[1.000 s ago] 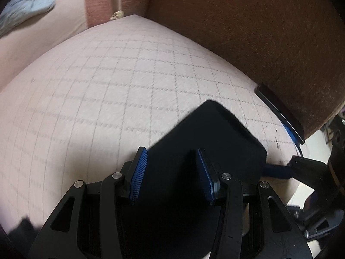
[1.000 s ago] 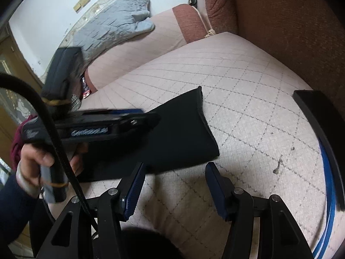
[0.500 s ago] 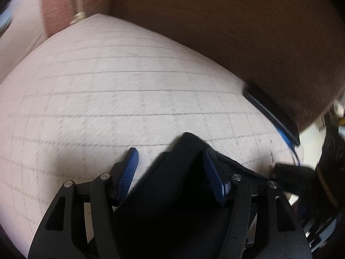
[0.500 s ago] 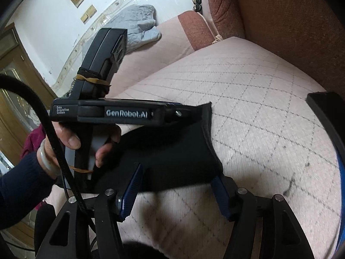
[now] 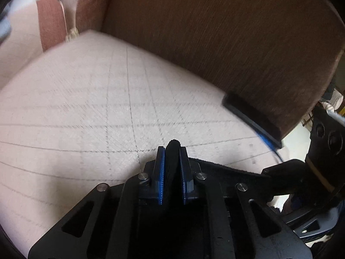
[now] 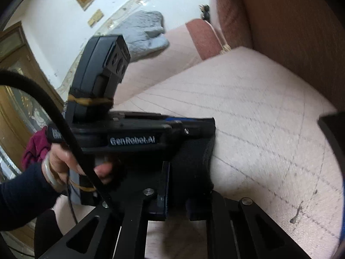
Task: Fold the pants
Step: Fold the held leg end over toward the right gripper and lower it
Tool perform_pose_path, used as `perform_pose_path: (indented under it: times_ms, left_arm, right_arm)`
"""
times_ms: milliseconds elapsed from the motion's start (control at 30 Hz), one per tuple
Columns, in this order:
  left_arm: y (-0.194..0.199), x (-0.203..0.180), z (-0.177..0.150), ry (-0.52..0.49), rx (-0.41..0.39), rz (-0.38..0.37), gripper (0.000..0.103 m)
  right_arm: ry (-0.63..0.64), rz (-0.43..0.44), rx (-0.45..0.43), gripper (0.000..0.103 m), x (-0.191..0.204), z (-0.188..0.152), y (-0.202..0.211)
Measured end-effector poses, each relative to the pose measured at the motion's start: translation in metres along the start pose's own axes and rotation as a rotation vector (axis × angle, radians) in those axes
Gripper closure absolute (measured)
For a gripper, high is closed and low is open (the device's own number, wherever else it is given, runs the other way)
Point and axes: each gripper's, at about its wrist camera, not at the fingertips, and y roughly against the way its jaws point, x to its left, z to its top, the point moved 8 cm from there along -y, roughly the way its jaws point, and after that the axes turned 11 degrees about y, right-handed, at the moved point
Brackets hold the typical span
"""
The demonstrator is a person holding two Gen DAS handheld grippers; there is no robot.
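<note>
The black pants (image 6: 194, 161) lie on the pink quilted sofa seat (image 5: 97, 112). My left gripper (image 5: 172, 151) is shut on an edge of the pants (image 5: 173, 145), which pokes up between its blue pads. A black band of the pants (image 5: 226, 169) runs right toward the other gripper. In the right wrist view my right gripper (image 6: 179, 183) is shut on the near edge of the pants. The left gripper (image 6: 187, 127) shows there from the side, held by a hand (image 6: 64, 159), clamped on the far edge.
The brown sofa backrest (image 5: 215, 43) rises behind the seat. A flat black object with a blue edge (image 5: 252, 116) lies at the backrest's foot. A grey cloth (image 6: 142, 32) lies on the neighbouring seat. A black cable (image 6: 64, 129) crosses the right wrist view.
Both grippers were open around the pants' edge and have closed on it. The pants are bunched up between them.
</note>
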Motion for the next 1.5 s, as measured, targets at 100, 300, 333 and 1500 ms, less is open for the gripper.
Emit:
perform_pose_path:
  times_ms: [100,300,333,1500]
  left_arm:
    - [0.052,-0.001,0.008,-0.001,-0.113,-0.012,0.092]
    - [0.146,0.053,-0.015,0.162,-0.271,0.021,0.092]
    - [0.158,0.067,-0.025,0.217,-0.287,0.030,0.091]
    - [0.190,0.174,-0.170,0.511,-0.241,0.328,0.081]
  right_arm:
    - [0.054,0.021,-0.032,0.093,0.029,0.023,0.013]
    - [0.191,0.095,-0.039,0.093,0.112,0.055,0.016]
    - [0.210,0.121,-0.027,0.093,0.131,0.055,0.008]
    - [0.462,0.125,0.210,0.044,0.231,0.008,-0.066]
